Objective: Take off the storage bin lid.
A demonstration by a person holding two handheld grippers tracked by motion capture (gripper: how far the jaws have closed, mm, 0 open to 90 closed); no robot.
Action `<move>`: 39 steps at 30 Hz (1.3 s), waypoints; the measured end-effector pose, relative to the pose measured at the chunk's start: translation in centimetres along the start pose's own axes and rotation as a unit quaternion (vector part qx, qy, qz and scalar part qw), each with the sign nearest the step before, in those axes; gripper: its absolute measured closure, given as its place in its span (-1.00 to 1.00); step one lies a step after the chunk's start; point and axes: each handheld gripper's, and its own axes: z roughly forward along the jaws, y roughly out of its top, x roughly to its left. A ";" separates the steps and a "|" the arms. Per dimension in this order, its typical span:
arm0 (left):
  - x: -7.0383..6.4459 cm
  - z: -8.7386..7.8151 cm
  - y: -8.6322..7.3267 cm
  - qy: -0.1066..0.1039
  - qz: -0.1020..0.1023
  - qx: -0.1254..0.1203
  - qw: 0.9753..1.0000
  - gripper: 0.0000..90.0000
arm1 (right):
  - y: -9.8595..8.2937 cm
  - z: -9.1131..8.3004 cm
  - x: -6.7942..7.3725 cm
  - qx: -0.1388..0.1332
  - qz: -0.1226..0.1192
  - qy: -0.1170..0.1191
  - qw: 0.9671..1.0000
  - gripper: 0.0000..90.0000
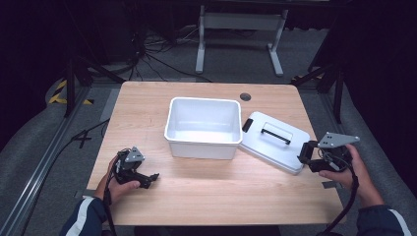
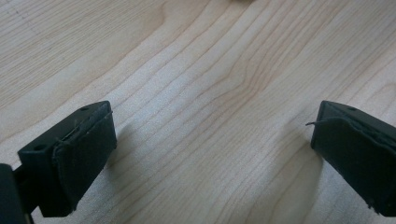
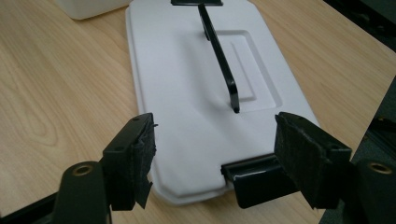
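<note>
**Lining up on the lid's near end**

My right hand-held gripper (image 1: 309, 156) gapes, unclosed, at the near end of the white lid (image 1: 273, 142), which lies flat at three o'clock of the bin (image 1: 203, 127), positioned, I judge, for a pickup. My left hand-held gripper (image 1: 147, 179) rests spread, empty, on the table (image 1: 206, 196).

Overhead light falls evenly on my pale wooden table (image 1: 206, 191); surroundings dark. My close jaws blur softly, casting faint shadows.
</note>
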 end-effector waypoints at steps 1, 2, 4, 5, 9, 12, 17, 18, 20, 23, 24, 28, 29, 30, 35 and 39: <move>0.0 0.0 0.0 0.000 0.000 0.000 1.000 -0.99 | -0.3 -0.2 0.2 -0.002 0.004 0.002 1.000 -0.34; 0.0 0.0 0.0 0.000 0.000 0.000 1.000 -0.99 | -0.5 -0.2 0.3 -0.003 0.006 0.004 1.000 -0.34; 0.0 0.0 0.0 0.000 0.000 0.000 1.000 -0.99 | -1.1 -0.3 0.7 -0.006 0.006 0.004 1.000 -0.34; 0.0 0.0 0.0 0.000 0.000 0.000 1.000 -0.99 | -1.4 -0.3 0.8 -0.006 0.008 0.006 1.000 -0.34; 0.0 0.0 0.0 0.000 0.000 0.000 1.000 -0.99 | -2.4 -0.1 1.5 -0.006 0.006 0.009 1.000 -0.35; 0.0 0.0 0.0 0.000 0.000 0.000 1.000 -0.99 | -3.2 0.2 2.1 -0.003 0.001 0.011 1.000 -0.35; 0.0 0.0 0.0 0.000 0.000 0.000 1.000 -0.99 | -4.6 0.9 3.1 0.004 0.005 0.022 1.000 -0.36; 0.0 0.0 0.0 0.000 0.000 0.000 1.000 -0.99 | -4.9 1.1 3.3 0.004 0.002 0.019 1.000 -0.36; 0.0 0.0 0.0 0.000 0.000 0.000 1.000 -0.99 | -5.5 1.4 3.7 0.009 0.008 0.024 1.000 -0.36; 0.0 0.0 0.0 0.000 0.000 0.000 1.000 -0.99 | -6.3 1.9 3.9 0.009 0.015 0.030 0.999 -0.37; 0.0 0.0 0.0 0.000 0.000 0.000 1.000 -0.99 | -6.5 2.0 3.9 0.010 0.018 0.032 0.999 -0.37; 0.0 0.0 0.0 0.000 0.000 0.000 1.000 -0.99 | -8.0 2.4 4.1 -0.001 0.050 0.047 0.998 -0.38; 0.0 0.0 0.0 0.000 0.000 0.000 1.000 -0.99 | -8.3 2.5 4.2 -0.002 0.056 0.052 0.997 -0.39; 0.0 0.0 0.0 -0.001 0.000 0.000 1.000 -0.99 | -8.5 2.6 4.3 -0.004 0.059 0.052 0.997 -0.39; 0.0 0.0 0.0 -0.001 0.001 0.000 1.000 -0.99 | -9.5 3.0 4.2 -0.025 0.092 0.060 0.994 -0.40; 0.1 0.0 0.0 -0.002 0.001 0.000 1.000 -0.99 | -9.5 3.0 4.3 -0.024 0.100 0.051 0.993 -0.44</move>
